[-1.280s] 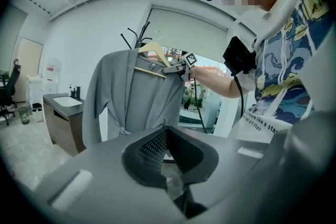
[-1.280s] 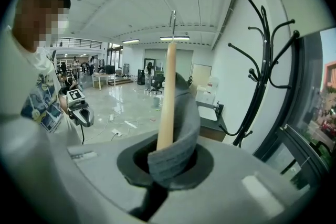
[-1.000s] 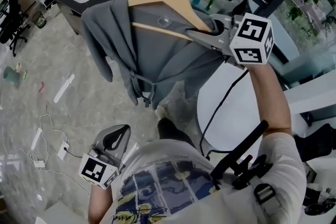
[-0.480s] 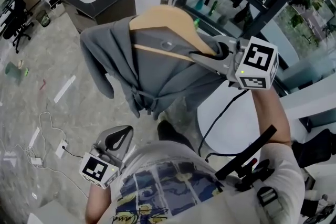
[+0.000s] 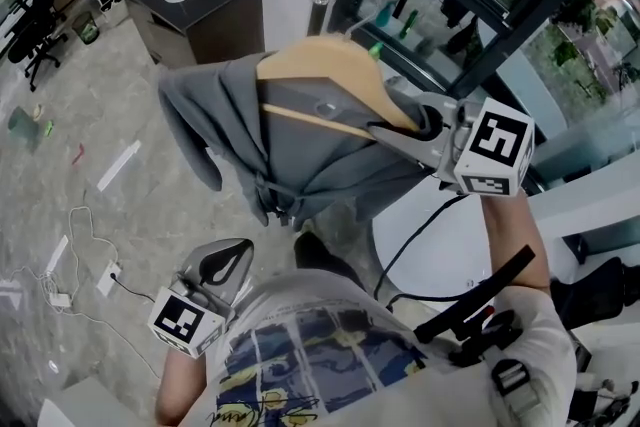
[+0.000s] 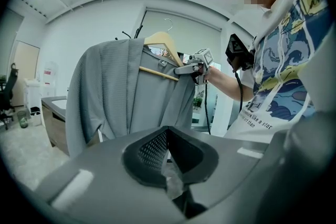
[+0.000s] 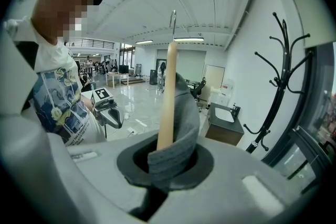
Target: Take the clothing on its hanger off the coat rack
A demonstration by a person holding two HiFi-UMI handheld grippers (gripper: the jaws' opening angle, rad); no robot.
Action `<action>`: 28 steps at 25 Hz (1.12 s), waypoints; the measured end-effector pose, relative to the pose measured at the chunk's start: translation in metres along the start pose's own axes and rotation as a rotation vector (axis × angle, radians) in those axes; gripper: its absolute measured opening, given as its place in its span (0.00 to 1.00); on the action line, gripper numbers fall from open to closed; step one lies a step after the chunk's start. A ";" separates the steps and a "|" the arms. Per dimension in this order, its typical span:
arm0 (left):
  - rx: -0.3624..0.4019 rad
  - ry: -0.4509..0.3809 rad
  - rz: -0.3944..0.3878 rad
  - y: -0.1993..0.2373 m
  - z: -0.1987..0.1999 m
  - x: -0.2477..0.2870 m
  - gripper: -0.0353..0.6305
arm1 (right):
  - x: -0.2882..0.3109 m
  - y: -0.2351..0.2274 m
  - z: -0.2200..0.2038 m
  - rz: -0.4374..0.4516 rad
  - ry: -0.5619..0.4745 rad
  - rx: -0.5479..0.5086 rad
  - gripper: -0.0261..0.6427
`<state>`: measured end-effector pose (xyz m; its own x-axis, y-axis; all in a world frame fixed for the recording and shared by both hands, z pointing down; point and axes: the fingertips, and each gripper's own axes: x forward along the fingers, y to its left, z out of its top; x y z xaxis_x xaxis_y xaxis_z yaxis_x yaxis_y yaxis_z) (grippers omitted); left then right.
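Right gripper (image 5: 385, 127) is being held raised, out in front on the person's right. Its fingers are being pressed onto one end of the wooden hanger (image 5: 320, 65), and a fold of the grey garment (image 5: 290, 150) is being pinched in along with the wood. The right gripper view is showing the hanger arm rising straight up out of the jaws with the fabric wrapped round its base.

Hanger and garment are being carried in the air by that one grip alone. In the left gripper view the crossbar is sloping down toward the gripped end. The garment is being draped over both hanger shoulders, with one sleeve (image 5: 190, 130) hanging off the far side and a tie (image 5: 275, 187) dangling at the front.

The coat rack (image 7: 283, 65) is being seen well apart from the hanger, off to its right in the right gripper view. The metal hook (image 7: 173, 18) is standing clear of the rack.

Left gripper (image 5: 235, 253) is being held low, close to the person's torso and well apart from the garment. Its fingers are being pressed together with nothing between them.

Below, a sink cabinet (image 5: 195, 0), a white round table (image 5: 440, 235) and cables (image 5: 75, 260) on the floor are being seen.
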<state>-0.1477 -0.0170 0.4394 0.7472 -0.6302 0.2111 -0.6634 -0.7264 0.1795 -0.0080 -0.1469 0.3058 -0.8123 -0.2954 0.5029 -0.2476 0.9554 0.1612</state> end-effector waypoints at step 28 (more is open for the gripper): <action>-0.003 0.015 -0.006 0.006 -0.002 -0.007 0.06 | 0.014 0.021 -0.004 0.018 0.019 -0.010 0.04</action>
<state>-0.1570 -0.0160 0.4408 0.7504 -0.6218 0.2242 -0.6591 -0.7293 0.1835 -0.0223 -0.1308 0.3199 -0.8063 -0.2779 0.5222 -0.2273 0.9606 0.1601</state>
